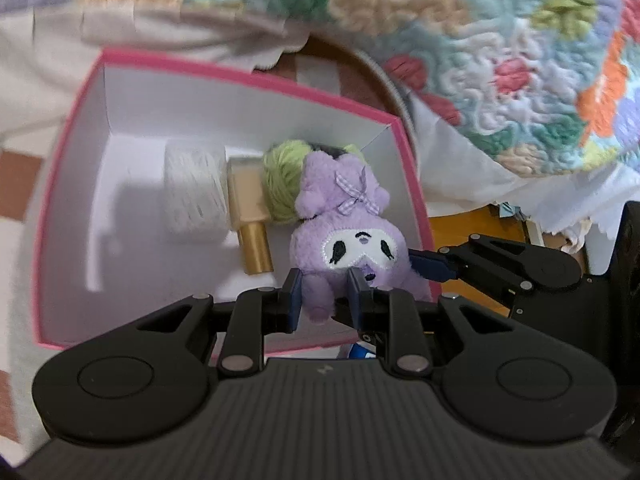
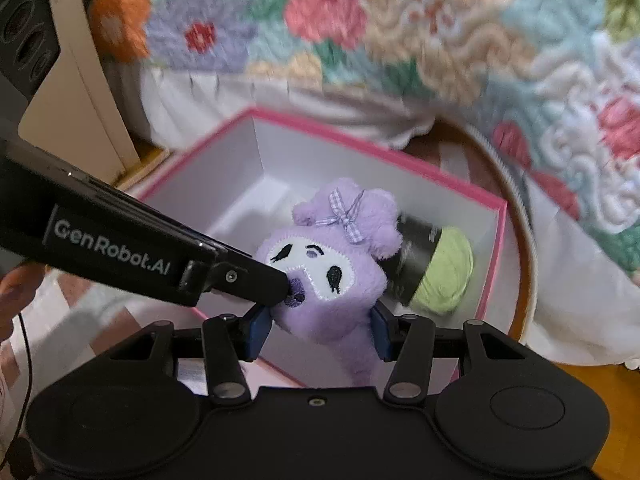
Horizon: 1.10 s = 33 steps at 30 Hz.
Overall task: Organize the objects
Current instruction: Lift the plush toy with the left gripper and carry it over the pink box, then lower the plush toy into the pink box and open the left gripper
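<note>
Over the pink-rimmed box [image 1: 60, 184], both tongs grip the purple plush doll [image 1: 344, 236]: left tongs [image 1: 325, 294] clenched on its limb, right tongs [image 2: 318, 330] squeezing its body; green yarn [image 2: 446, 276] at 2 o'clock.

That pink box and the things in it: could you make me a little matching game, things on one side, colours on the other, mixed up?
Things:
1. plush toy
2. ball of yarn
3. box rim
4. little bottle

Colours:
A. gold
B. purple
C. pink
D. light green

Pairs: 1-B, 2-D, 3-C, 4-A.

The plush toy is held over the box by both hand-held grippers, the left hand-held gripper on a narrow part of it and the right hand-held gripper across its body.
</note>
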Motion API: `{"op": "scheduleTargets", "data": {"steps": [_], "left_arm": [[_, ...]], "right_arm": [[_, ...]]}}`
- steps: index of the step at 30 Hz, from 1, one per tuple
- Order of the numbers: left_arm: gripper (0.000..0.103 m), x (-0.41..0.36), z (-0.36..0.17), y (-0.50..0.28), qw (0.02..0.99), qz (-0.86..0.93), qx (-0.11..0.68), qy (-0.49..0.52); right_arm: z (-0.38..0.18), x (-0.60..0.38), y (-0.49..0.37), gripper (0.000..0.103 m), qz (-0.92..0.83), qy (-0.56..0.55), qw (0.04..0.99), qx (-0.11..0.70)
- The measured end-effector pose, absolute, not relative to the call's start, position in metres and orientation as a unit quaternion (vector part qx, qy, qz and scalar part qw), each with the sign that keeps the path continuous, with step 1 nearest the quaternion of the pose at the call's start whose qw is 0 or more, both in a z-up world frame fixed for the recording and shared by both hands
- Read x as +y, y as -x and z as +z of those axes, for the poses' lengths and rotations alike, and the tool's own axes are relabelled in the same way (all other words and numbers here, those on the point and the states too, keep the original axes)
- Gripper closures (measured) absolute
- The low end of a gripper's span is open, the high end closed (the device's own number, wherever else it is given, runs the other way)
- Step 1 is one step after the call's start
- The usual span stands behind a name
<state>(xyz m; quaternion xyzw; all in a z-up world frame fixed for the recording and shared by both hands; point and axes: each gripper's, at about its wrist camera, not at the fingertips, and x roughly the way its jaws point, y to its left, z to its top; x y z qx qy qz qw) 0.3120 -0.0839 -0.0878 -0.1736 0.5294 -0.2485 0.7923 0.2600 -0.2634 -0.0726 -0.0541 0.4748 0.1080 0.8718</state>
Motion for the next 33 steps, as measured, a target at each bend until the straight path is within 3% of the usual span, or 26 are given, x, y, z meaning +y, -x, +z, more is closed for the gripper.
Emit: {"op": "scheduleTargets", "data": {"steps": [10,23,28,33], "left_arm": [[0.081,-0.105,-0.115,-0.324,0.780,-0.239,0.550,0.180],[0.079,-0.109,-0.140,-0.332,0.758,-0.233,0.574,0.203],[0.054,-0.110,-0.124,-0.323,0.773,-0.218,0.566,0.186],[0.049,-0.105,-0.092,-0.301,0.794,-0.216,0.550,0.144]], "right_arm": [[-0.097,-0.265,-0.304,0.047,0.096,0.111,0.795,0.589],[-0.113,-0.276,-0.310,0.041,0.096,0.115,0.774,0.615],[-0.096,-0.272,-0.294,0.034,0.087,0.137,0.799,0.579],[-0.071,-0.281,-0.262,0.033,0.077,0.071,0.839,0.535]]}}
